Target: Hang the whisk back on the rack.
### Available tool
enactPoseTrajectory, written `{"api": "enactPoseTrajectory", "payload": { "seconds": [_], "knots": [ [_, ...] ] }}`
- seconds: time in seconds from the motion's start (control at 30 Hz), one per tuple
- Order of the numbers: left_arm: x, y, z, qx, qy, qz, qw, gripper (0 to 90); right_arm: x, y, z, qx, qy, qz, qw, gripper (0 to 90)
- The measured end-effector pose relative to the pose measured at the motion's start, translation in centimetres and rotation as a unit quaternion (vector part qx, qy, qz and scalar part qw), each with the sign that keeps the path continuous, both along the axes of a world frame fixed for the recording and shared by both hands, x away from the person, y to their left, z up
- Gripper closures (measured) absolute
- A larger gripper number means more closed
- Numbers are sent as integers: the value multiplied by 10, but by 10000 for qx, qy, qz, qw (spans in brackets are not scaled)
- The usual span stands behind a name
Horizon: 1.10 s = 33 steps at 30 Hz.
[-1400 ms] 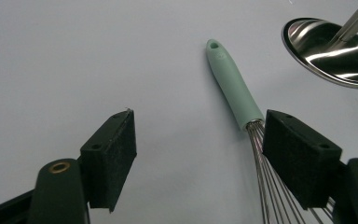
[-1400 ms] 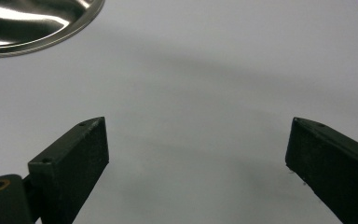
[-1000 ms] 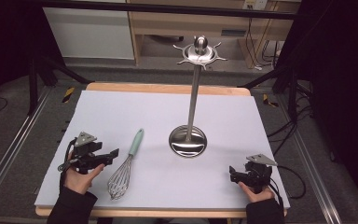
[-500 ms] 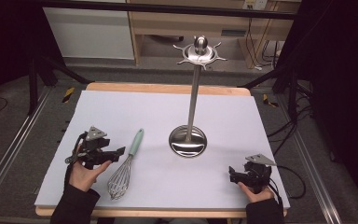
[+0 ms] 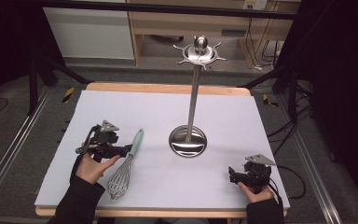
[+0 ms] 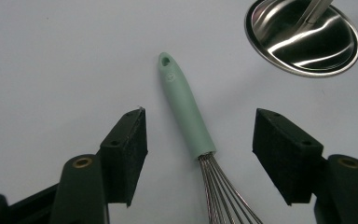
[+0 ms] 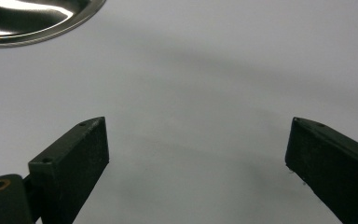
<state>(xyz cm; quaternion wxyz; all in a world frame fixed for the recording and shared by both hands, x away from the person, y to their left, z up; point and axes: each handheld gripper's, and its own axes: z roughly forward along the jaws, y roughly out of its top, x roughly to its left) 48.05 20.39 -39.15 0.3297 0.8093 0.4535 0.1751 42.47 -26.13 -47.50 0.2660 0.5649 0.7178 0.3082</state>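
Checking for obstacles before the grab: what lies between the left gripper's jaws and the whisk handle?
Nothing but bare white tabletop. In the left gripper view, the left gripper stands open astride the whisk, its handle apart from both pads.

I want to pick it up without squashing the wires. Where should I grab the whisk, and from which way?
Probably by the green handle, coming down from above. The whisk lies flat on the table, so its long handle can sit crosswise between the fingers of the left gripper, already open either side of it. The wire end looks springy.
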Motion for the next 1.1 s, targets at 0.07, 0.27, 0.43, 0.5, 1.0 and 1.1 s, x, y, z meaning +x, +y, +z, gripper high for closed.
{"api": "enactPoseTrajectory", "payload": {
  "seconds": [0.07,0.27,0.43,0.5,1.0,1.1],
  "knots": [
    [2,-1,-1,11,57,-15,10000,360,0,0,0,-16,-3,21,10000,65],
    [8,-7,-8,194,274,-69,9994,419,1,0,-1,-28,30,20,10000,65],
    [13,-9,-14,243,464,-68,9986,464,1,1,-1,-32,29,39,10000,65],
    [17,-12,-19,318,587,-75,9977,477,1,2,-1,-35,40,44,10000,65],
    [33,-20,-37,395,1093,-74,9932,569,3,3,-3,-71,116,91,9999,67],
    [35,-22,-41,384,1194,-63,9921,581,3,3,-3,-72,122,96,9999,67]
  ]
}}
